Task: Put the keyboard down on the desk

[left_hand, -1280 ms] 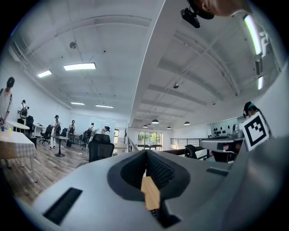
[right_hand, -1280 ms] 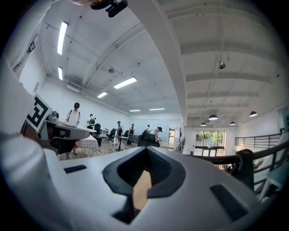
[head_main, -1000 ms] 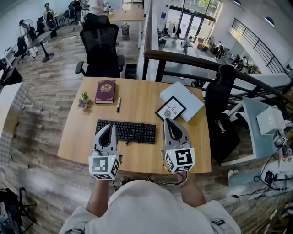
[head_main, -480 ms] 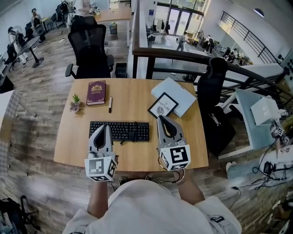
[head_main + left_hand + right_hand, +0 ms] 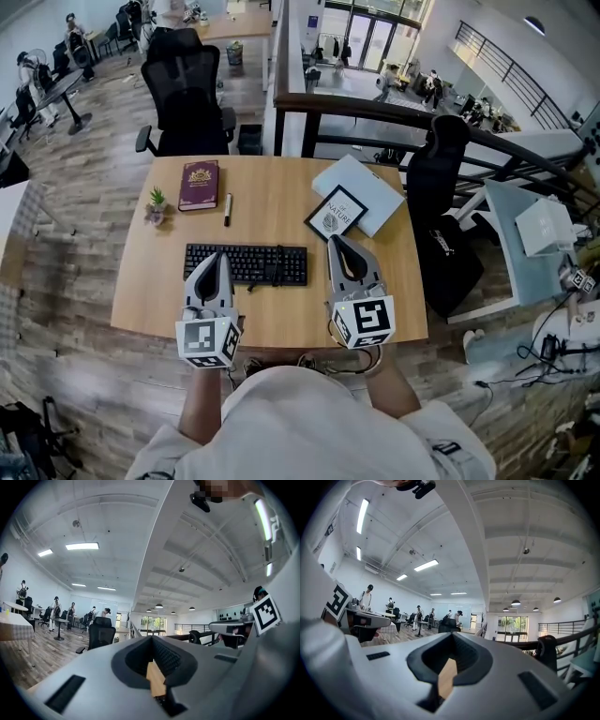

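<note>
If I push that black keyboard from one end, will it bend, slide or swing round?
The keyboard looks like a rigid, flat slab, so it probably moves as one piece without bending. It lies flat on the smooth wooden desk, so it likely slides easily. Long and narrow, it may swing round under an end push.

A maroon book [image 5: 198,185] lies flat, with a small potted plant [image 5: 156,205] just left of it and a pen [image 5: 227,208] just right. Farther right, a black-framed card [image 5: 337,213] overlaps a pale slab [image 5: 370,186], perhaps a closed laptop. One black chair [image 5: 187,98] stands behind, and a second chair [image 5: 439,173] is at the right by a dark railing [image 5: 375,108].
</note>
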`<state>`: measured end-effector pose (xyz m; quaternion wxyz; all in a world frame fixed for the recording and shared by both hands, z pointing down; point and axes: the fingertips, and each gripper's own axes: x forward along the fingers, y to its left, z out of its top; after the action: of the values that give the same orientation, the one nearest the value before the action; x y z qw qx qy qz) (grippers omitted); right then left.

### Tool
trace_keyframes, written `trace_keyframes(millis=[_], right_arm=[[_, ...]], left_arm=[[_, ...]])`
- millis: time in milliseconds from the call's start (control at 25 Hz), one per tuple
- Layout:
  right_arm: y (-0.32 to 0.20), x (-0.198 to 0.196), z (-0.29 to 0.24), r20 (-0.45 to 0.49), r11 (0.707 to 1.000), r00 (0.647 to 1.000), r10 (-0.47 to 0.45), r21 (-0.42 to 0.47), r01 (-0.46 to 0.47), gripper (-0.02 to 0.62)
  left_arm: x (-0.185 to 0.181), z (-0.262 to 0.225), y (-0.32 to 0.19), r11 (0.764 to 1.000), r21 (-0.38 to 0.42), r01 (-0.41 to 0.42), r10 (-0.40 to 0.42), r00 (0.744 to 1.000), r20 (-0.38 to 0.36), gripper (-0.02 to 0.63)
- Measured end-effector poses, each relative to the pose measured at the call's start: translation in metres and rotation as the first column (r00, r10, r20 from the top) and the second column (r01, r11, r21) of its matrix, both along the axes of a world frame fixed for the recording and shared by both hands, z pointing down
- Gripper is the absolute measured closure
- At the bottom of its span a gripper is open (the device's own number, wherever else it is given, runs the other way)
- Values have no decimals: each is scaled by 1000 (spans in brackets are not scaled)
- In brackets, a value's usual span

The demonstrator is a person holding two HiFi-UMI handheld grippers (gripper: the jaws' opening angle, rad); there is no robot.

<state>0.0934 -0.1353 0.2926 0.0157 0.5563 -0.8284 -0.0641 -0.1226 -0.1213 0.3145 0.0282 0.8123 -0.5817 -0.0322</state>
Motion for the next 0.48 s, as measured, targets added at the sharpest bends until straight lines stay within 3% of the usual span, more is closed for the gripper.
trace_keyframes(millis=[480], right_arm=[[1, 14, 7, -3, 999, 1000, 25, -20, -25, 592]], left_arm=[[13, 4, -6, 999, -14, -28, 28, 1000, 0, 595]])
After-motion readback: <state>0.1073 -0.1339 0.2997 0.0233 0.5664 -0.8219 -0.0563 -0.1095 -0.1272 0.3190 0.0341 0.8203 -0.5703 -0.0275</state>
